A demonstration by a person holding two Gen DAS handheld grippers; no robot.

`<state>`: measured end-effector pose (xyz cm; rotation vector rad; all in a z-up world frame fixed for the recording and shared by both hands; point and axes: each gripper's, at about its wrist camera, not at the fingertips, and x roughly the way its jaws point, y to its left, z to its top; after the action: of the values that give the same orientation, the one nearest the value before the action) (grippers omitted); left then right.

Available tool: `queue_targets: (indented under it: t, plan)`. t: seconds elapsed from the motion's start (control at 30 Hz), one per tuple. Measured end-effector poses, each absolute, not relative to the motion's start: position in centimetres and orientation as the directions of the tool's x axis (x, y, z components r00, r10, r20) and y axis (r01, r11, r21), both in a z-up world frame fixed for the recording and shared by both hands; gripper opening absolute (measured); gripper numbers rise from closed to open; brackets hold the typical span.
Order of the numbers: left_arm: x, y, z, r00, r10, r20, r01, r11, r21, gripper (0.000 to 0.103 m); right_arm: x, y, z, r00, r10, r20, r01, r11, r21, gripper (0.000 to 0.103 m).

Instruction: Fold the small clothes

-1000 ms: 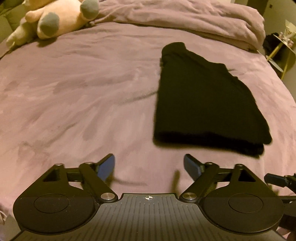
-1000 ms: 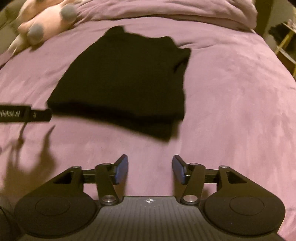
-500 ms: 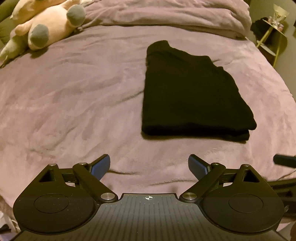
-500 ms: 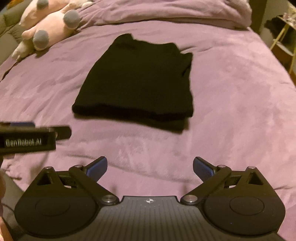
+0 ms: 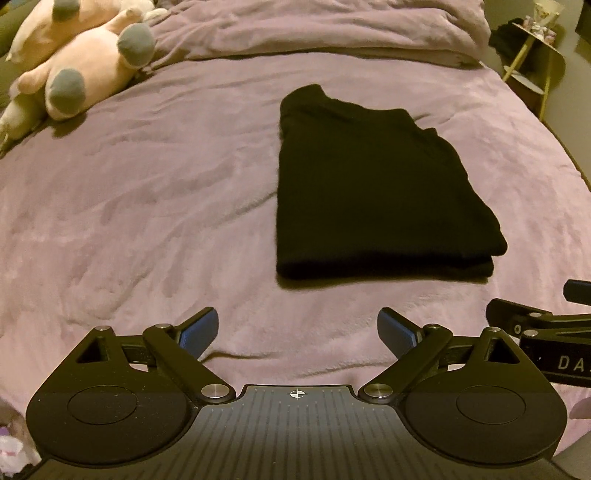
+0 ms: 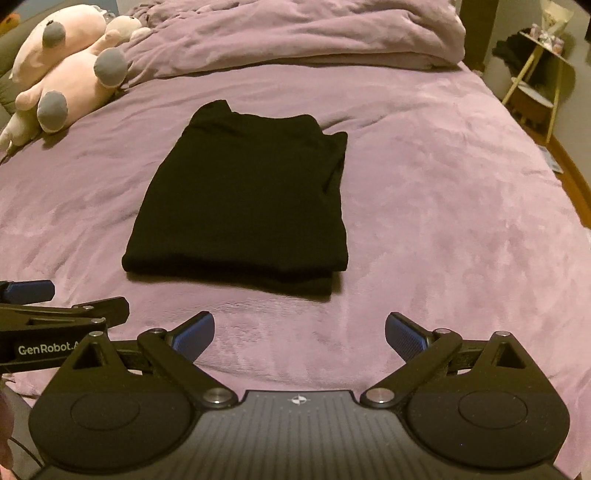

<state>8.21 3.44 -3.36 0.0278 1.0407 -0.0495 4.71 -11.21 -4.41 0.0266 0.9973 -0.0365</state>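
Lying flat near the middle of the purple fuzzy bed cover (image 5: 147,221): one black cloth piece (image 5: 373,192), folded into a neat block with four sides. Very dark all over, so no seams or prints to make out. Two layers showing along the near edge, with the lower one poking out a little at the near right corner. A small bump sticking up at the far left corner. Smooth on top, with a few soft creases toward the far edge. Not touched by anything.

Hanging over the near edge of the bed, side by side and well clear of the cloth: two claws. Left claw (image 5: 297,328) spread wide, with nothing but bed cover between its two blue pads (image 5: 199,330). Right claw (image 6: 299,328) spread as wide as can be, having just been opening up, and also holding nothing, with only bare cover between its jaws.

Resting at the far left corner of the bed: a pink soft toy (image 5: 81,66) with grey feet, maybe with a second pale one beside it, hard to tell. Heaped along the far edge: one bunched-up purple blanket (image 5: 332,29). Standing off the far right corner, beside the bed: one small yellow side table (image 6: 535,74) with dark things on it, too small to name.
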Motion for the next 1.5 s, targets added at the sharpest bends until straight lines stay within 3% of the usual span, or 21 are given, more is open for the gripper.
queue_targets:
  t: [1.5]
  plan:
    - [8.42, 3.02, -3.45, 0.482, -0.039, -0.875, 0.073, 0.997, -0.004, 0.097, 4.93, -11.46, -4.12, 0.517, -0.033, -0.855, 0.075, 0.997, 0.007, 0.099]
